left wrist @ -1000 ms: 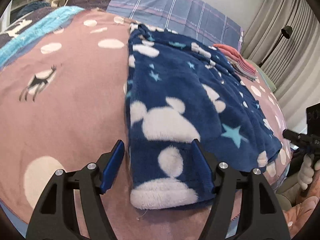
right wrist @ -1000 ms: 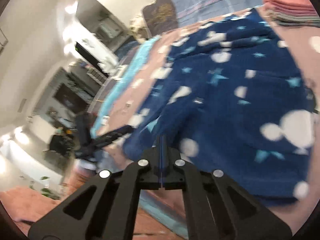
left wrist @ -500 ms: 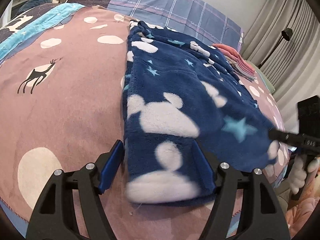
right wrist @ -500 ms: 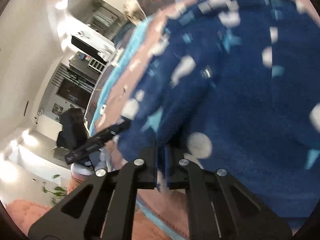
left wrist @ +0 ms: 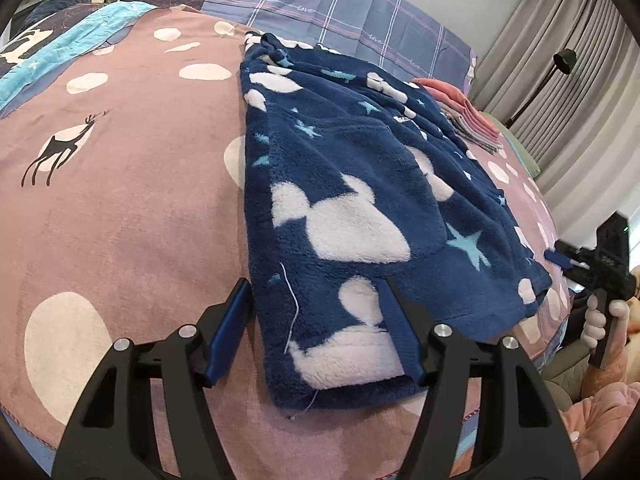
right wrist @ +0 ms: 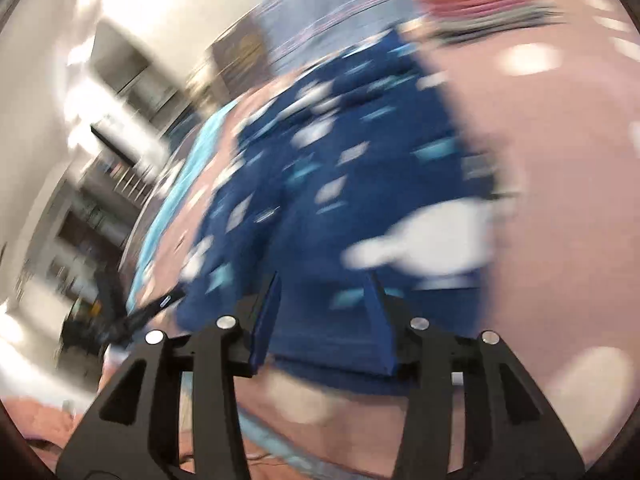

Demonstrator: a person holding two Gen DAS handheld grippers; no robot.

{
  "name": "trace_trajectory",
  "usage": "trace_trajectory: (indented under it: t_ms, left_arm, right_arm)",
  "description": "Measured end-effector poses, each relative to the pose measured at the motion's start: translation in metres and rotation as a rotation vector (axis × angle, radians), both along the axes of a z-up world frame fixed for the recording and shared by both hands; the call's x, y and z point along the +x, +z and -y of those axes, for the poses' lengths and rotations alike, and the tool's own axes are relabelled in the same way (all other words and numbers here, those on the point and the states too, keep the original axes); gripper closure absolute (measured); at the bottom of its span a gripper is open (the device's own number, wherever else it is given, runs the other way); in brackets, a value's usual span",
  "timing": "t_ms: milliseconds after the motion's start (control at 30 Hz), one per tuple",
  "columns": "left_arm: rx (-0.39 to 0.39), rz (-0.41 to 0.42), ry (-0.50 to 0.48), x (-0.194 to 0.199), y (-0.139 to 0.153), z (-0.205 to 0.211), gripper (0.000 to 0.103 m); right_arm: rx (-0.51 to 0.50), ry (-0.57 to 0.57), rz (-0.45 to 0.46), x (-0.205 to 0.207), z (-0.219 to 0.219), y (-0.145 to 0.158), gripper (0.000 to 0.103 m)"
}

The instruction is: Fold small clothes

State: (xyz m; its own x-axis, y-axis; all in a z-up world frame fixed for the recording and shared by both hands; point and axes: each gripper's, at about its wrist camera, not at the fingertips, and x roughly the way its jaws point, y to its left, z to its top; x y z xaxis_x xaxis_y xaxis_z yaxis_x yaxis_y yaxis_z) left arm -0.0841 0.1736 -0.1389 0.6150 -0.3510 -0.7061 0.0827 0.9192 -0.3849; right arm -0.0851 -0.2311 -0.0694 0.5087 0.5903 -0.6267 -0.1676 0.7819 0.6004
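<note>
A navy fleece garment [left wrist: 360, 200] with white blobs and light-blue stars lies flat on the pink bed cover [left wrist: 120, 200], folded lengthwise. My left gripper [left wrist: 316, 300] is open, its jaws either side of the garment's near white-cuffed end, not closed on it. My right gripper [right wrist: 324, 292] is open and empty just off the garment's [right wrist: 332, 176] edge; that view is motion-blurred. The right gripper also shows in the left wrist view [left wrist: 560, 258], beyond the garment's right corner.
A stack of folded pink and grey clothes [left wrist: 464, 112] lies at the far right of the bed. A plaid pillow [left wrist: 340, 12] is at the head. Curtains [left wrist: 560, 40] and a floor lamp [left wrist: 564, 56] stand on the right. The bed's near edge is just below my grippers.
My right gripper went from shut to open, releasing the garment's right corner, which now lies flat. My left gripper stayed open at the near end.
</note>
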Motion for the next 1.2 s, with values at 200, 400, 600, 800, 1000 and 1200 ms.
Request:
trace_trajectory:
  t_ms: [200,400,600,800,1000,1200]
  left_arm:
    - [-0.036,-0.017,-0.032,-0.002,0.002,0.006,0.037]
    - [-0.244,-0.035,-0.015,0.013,-0.01,-0.006,0.06]
    - [-0.205,0.043,0.017,0.005,0.004,0.001,0.091]
    - [-0.248,0.23,0.004,-0.019,0.067,0.003,0.093]
    - [-0.24,0.397,-0.014,-0.071,0.131,0.008,0.093]
    - [-0.12,0.5,-0.02,-0.122,0.181,0.015,0.091]
  right_arm:
    - [0.136,-0.147,-0.2,-0.007,0.061,-0.053,0.058]
    - [0.359,-0.037,-0.244,0.014,0.046,-0.075,0.054]
    - [0.359,-0.025,-0.226,0.025,0.032,-0.066,0.087]
    - [0.399,0.022,0.012,0.002,0.028,-0.01,0.091]
    - [0.382,0.095,0.273,-0.038,0.024,0.053,0.091]
    - [0.209,0.046,0.505,-0.11,0.045,0.133,0.09]
